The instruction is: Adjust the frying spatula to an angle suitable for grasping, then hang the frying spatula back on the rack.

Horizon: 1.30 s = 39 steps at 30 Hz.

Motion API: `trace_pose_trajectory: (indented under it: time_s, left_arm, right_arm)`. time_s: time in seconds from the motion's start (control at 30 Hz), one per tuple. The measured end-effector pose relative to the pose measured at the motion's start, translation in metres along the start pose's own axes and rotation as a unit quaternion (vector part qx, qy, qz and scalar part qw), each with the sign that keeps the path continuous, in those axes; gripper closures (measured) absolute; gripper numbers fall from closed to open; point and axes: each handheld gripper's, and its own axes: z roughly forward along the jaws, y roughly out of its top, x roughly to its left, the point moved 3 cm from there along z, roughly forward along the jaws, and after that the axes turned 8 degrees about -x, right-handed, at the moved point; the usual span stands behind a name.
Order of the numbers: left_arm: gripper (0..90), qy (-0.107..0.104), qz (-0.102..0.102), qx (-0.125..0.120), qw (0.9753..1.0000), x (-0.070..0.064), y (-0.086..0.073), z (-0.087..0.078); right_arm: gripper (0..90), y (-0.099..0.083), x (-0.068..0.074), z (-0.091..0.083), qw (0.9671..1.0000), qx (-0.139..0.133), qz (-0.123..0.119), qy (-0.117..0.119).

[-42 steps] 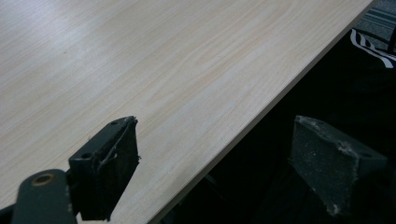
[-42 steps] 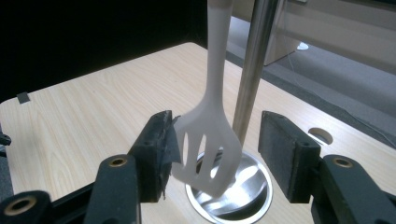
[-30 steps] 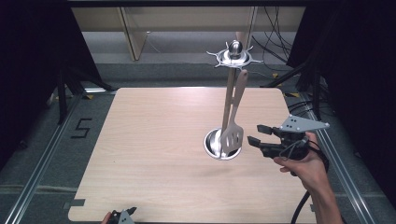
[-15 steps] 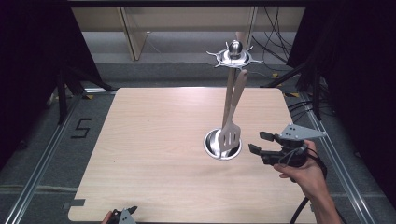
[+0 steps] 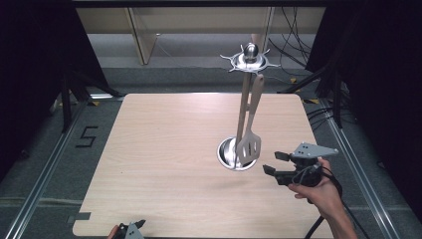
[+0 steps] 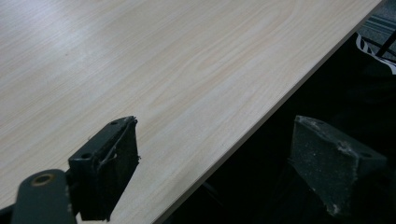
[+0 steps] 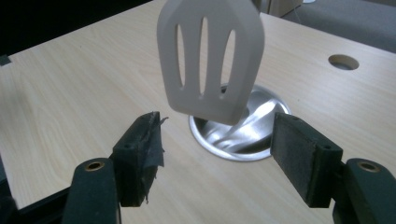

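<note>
The right tongs (image 5: 275, 163) are held wide open and empty, just beside the slotted spatula (image 5: 249, 145), which hangs from the rack (image 5: 250, 59) near the counter's (image 5: 164, 149) right edge. The left tongs (image 5: 130, 230), also spread and empty, sit at its near edge. The spatula is judged light, stiff and free-swinging; the blade seems best gripped across its edges. Its hook at the top is hard to make out.
</note>
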Motion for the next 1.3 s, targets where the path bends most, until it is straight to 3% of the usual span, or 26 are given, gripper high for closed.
trace_pose_trajectory:
  time_s: [0.07, 0.13, 0.17, 0.23, 0.37, 0.43, 0.5, 0.53, 0.57, 0.6, 0.63, 0.7, 0.73, 0.77, 0.8, 0.9, 1.07, 1.1, 1.17, 1.3]
  left_arm:
    - [14.8, 0.004, -0.014, -0.001, 0.9999, -0.003, -0.001, 0.001]
    - [14.8, -0.005, 0.001, 0.001, 1.0000, -0.001, 0.000, -0.001]
    - [14.8, -0.002, -0.015, 0.000, 0.9999, -0.003, 0.000, -0.001]
    - [14.8, 0.001, -0.009, -0.004, 1.0000, -0.002, -0.001, 0.000]
    - [14.8, 0.005, -0.006, 0.001, 1.0000, -0.002, 0.000, 0.000]
    - [14.8, -0.005, 0.006, 0.012, 0.9999, -0.002, -0.001, -0.002]
    - [14.8, 0.004, -0.024, -0.013, 0.9996, -0.007, -0.001, 0.001]
    - [14.8, -0.003, -0.001, -0.001, 1.0000, -0.004, 0.000, -0.001]
    - [14.8, -0.007, 0.001, -0.001, 1.0000, -0.004, -0.001, 0.000]
    - [14.8, -0.010, 0.016, 0.010, 0.9998, -0.002, 0.000, -0.002]
    - [14.8, -0.007, 0.012, 0.006, 0.9999, -0.003, -0.001, -0.001]
    - [14.9, -0.002, -0.001, -0.002, 1.0000, -0.004, -0.001, 0.000]
    - [14.8, 0.000, -0.004, -0.002, 1.0000, -0.004, -0.001, 0.000]
    - [14.9, 0.000, -0.005, -0.003, 1.0000, -0.004, -0.001, 0.000]
    - [14.8, 0.001, -0.001, 0.001, 1.0000, -0.004, -0.001, 0.000]
    - [14.8, 0.001, -0.002, 0.002, 1.0000, -0.004, -0.002, 0.000]
    - [14.8, 0.001, -0.008, -0.004, 1.0000, -0.005, -0.002, -0.001]
    - [14.8, 0.005, -0.023, -0.011, 0.9997, -0.007, -0.003, 0.001]
    - [14.8, -0.002, -0.008, 0.001, 1.0000, -0.005, -0.003, -0.001]
    - [14.8, 0.001, -0.009, -0.002, 1.0000, -0.005, -0.003, -0.001]
  right_arm:
    - [34.8, -0.004, 0.000, 0.000, 1.0000, -0.001, -0.008, -0.003]
    - [34.7, -0.006, 0.000, -0.002, 1.0000, 0.007, -0.001, -0.004]
    - [34.7, -0.008, -0.001, -0.001, 1.0000, 0.000, -0.006, -0.008]
    - [34.7, -0.011, -0.003, -0.001, 0.9998, 0.003, -0.016, -0.007]
    - [34.6, -0.018, -0.004, 0.001, 0.9999, 0.013, 0.002, -0.006]
    - [34.4, -0.021, -0.006, 0.001, 0.9998, 0.017, 0.002, -0.005]
    - [34.3, -0.023, -0.006, 0.002, 0.9999, 0.016, -0.001, -0.006]
    - [34.1, -0.025, -0.005, 0.003, 0.9998, 0.016, 0.009, -0.007]
    - [34.1, -0.025, -0.004, 0.003, 0.9998, 0.020, 0.006, -0.003]
    - [34.0, -0.026, -0.003, 0.004, 0.9998, 0.018, 0.007, -0.005]
    - [33.8, -0.027, -0.004, 0.005, 0.9998, 0.021, -0.002, 0.000]
    - [33.5, -0.029, -0.001, 0.006, 0.9998, 0.019, 0.008, -0.004]
    - [33.3, -0.029, -0.002, 0.006, 0.9998, 0.019, 0.001, -0.004]
    - [33.2, -0.030, -0.001, 0.007, 0.9998, 0.020, 0.008, 0.001]
    - [33.1, -0.031, -0.003, 0.007, 0.9998, 0.019, -0.004, -0.002]
    - [31.8, -0.035, 0.000, 0.008, 0.9996, 0.025, 0.008, -0.004]
    - [29.2, -0.044, 0.000, 0.011, 0.9990, 0.042, -0.011, 0.003]
    - [29.2, -0.046, 0.003, 0.012, 0.9991, 0.042, 0.005, 0.000]
    - [29.1, -0.048, 0.003, 0.012, 0.9992, 0.040, -0.002, 0.001]
    - [28.4, -0.051, 0.005, 0.011, 0.9991, 0.042, -0.007, 0.003]
